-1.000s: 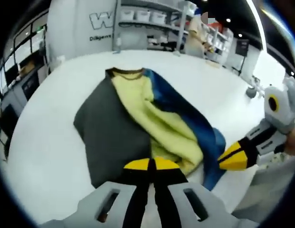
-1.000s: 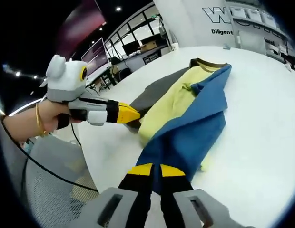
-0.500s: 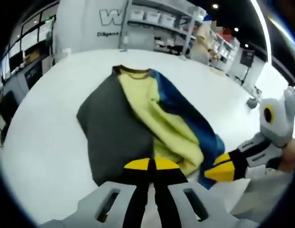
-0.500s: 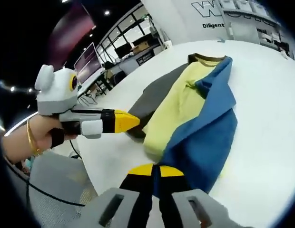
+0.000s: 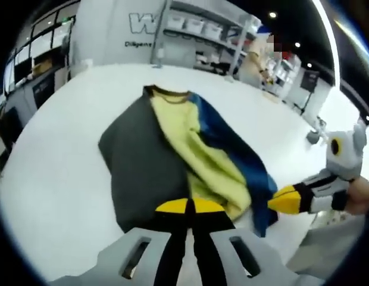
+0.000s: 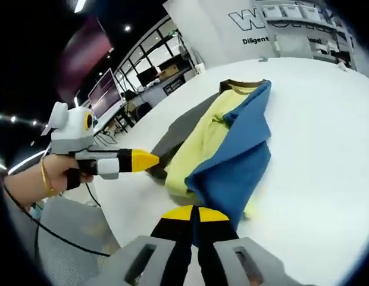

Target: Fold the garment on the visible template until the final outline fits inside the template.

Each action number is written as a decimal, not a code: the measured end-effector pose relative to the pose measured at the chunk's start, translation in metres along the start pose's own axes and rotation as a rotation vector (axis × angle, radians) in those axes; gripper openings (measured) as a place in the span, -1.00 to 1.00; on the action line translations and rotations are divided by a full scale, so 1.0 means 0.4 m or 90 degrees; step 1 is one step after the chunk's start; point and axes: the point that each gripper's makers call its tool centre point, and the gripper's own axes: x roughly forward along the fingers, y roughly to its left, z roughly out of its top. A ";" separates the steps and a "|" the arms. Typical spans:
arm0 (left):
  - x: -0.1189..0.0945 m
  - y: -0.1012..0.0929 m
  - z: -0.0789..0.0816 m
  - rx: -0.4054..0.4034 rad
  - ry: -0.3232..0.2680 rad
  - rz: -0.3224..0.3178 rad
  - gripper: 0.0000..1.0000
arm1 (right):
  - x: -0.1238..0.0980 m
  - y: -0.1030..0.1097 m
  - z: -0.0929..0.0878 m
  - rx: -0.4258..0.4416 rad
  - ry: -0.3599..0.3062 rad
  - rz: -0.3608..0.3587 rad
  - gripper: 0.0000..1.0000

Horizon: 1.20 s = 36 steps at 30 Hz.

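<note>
your left gripper sat low at the near hem of the shirt, jaws pressed together, yellow tips touching right where the grey panel met the yellow one; whether any cloth was caught between them i couldn't tell. the shirt lay on the white table, collar at the far end, grey on one side, yellow down the middle, blue along the other edge. your right gripper was at the blue hem, jaws brought together with blue cloth showing in the narrow slit between the tips, so it was pinching the shirt. in the left gripper view the right gripper came in from the side, its yellow tip just beside the blue corner. in the right gripper view the left gripper pointed at the grey edge, your hand wrapped round its handle, a bracelet on the wrist.
</note>
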 end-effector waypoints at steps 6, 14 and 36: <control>-0.049 -0.008 0.054 -0.010 -0.035 -0.008 -1.00 | -0.038 -0.036 0.020 -0.072 -0.017 -0.034 -1.00; -0.099 0.038 0.079 -0.029 -0.053 0.016 -1.00 | -0.100 -0.107 0.066 -0.109 -0.046 -0.103 -1.00; -0.205 0.233 0.140 0.096 -0.037 0.107 -1.00 | -0.262 -0.436 0.266 -0.106 -0.124 -0.276 -1.00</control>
